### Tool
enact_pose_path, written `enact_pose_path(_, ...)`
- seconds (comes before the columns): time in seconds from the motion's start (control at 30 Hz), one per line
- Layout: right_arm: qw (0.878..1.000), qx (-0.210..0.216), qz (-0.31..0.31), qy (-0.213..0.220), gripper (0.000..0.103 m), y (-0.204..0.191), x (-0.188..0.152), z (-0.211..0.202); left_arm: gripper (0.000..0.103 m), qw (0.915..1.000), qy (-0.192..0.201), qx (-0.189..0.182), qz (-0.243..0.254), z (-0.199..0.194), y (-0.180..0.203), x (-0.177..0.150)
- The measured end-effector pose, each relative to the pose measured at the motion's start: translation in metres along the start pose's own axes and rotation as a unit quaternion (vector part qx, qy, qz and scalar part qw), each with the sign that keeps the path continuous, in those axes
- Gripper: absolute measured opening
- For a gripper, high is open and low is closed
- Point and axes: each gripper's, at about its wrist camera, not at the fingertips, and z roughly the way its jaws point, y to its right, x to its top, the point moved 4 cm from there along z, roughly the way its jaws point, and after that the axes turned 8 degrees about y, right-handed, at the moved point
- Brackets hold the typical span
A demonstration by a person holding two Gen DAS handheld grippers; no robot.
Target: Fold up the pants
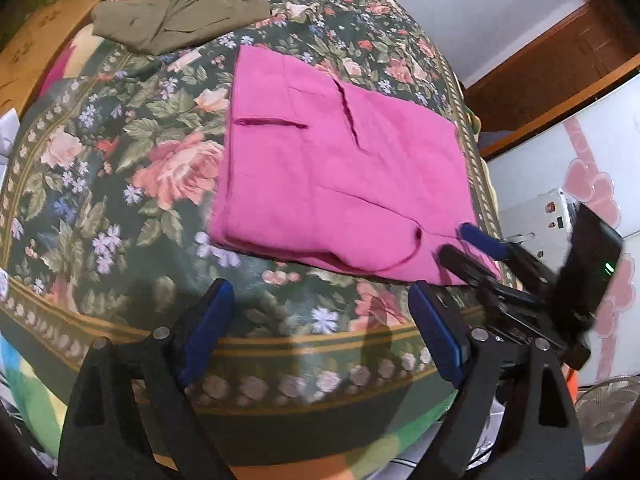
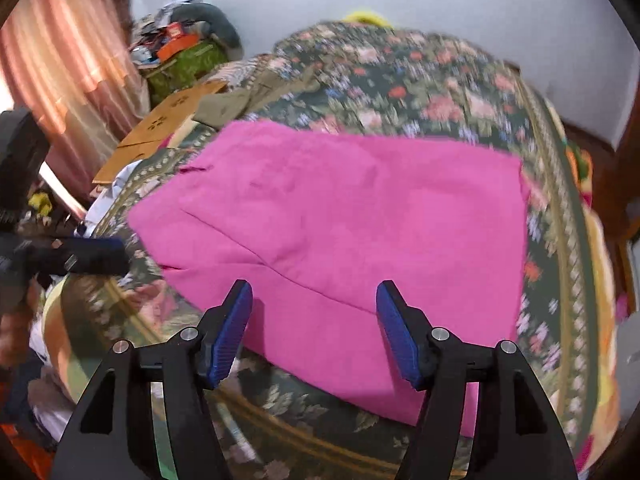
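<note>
Judging by how the pink pants (image 1: pixel 336 176) lie, a flat folded rectangle mid-frame on the flowered bed (image 1: pixel 120 168), I'd call the fold mostly done (perhaps one halving left). My left gripper (image 1: pixel 320 332) and right gripper (image 2: pixel 314 332) both gape wide, holding nothing.
</note>
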Motion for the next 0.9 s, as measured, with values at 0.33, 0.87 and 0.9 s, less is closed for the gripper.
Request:
enact_pose_path(0.33, 1.0, 0.029, -0.002, -0.004, 0.061, 0.004, -0.02, 0.002, 0.097, 0.9975, 0.012, -0.043, -0.054, 0.028, 0.007, 0.022)
enact_pose_path(0.87, 0.998, 0.045, 0.048, 0.006, 0.059, 0.012, -0.011, -0.003, 0.019, 0.9881, 0.102, 0.114, 0.018, 0.013, 0.002, 0.047)
enact_pose_path(0.9, 0.998, 0.042, 0.052, 0.011, 0.059, 0.012, -0.009, -0.005, 0.017, 0.985, 0.115, 0.126, 0.024, 0.007, 0.0, 0.049)
